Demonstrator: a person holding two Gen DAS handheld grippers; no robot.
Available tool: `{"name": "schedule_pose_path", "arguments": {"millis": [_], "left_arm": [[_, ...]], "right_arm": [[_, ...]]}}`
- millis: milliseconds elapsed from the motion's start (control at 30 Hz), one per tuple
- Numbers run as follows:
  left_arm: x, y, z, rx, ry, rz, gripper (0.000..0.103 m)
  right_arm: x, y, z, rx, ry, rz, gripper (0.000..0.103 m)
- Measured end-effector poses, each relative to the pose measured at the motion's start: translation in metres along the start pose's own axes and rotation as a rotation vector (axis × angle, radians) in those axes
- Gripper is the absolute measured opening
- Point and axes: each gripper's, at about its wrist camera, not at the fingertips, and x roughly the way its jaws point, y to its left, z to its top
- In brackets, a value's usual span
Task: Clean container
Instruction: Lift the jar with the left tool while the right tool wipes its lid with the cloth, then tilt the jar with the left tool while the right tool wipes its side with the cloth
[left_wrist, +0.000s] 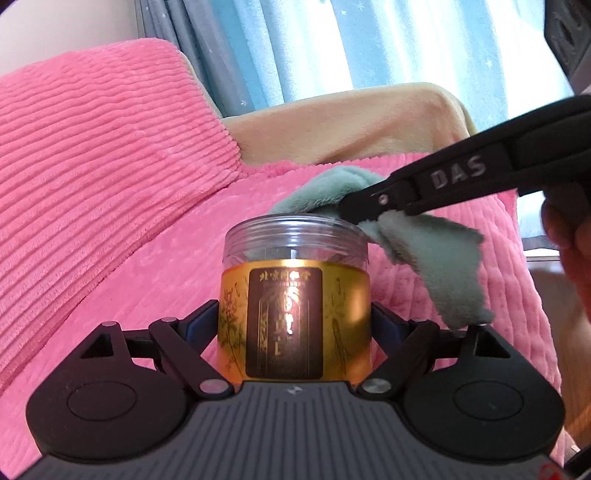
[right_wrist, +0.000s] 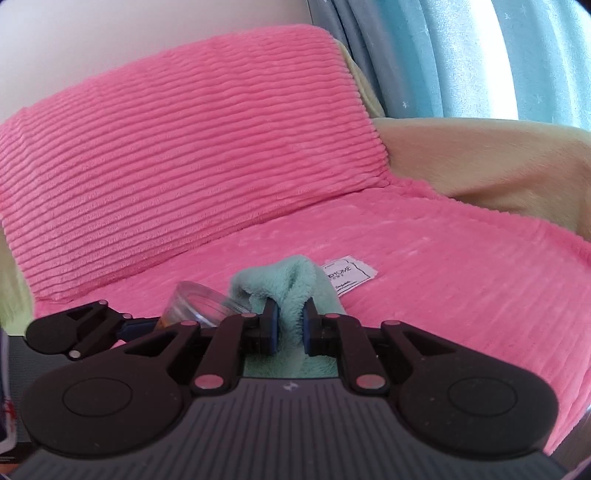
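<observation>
Clear jar (left_wrist: 294, 314) upright, mouth up

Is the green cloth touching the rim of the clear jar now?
Touching. In the left wrist view the green cloth, pinched by the right gripper, lies against the back rim of the clear jar, with no gap visible between them.

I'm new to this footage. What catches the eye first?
A clear plastic jar with a gold label, lid off, stands clamped in the left gripper. At its rim, the right gripper pinches a mint-green fleece cloth. Behind, a pink ribbed plush blanket fills the view.
</observation>
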Motion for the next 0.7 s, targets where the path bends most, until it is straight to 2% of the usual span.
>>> {"name": "schedule_pose_path", "arguments": {"millis": [100,267,700], "left_arm": [[0.002,-0.001,0.002,-0.022,-0.004,-0.008,0.092],[0.006,-0.001,0.002,-0.010,0.022,0.001,0.095],[0.011,0.000,-0.004,-0.004,0.046,-0.010,0.095]], "right_arm": [[0.000,-0.003,0.000,0.006,-0.003,-0.001,0.010],[0.000,-0.008,-0.001,0.015,-0.008,-0.004,0.010],[0.001,-0.015,0.000,0.042,0.001,-0.021,0.011]]}}
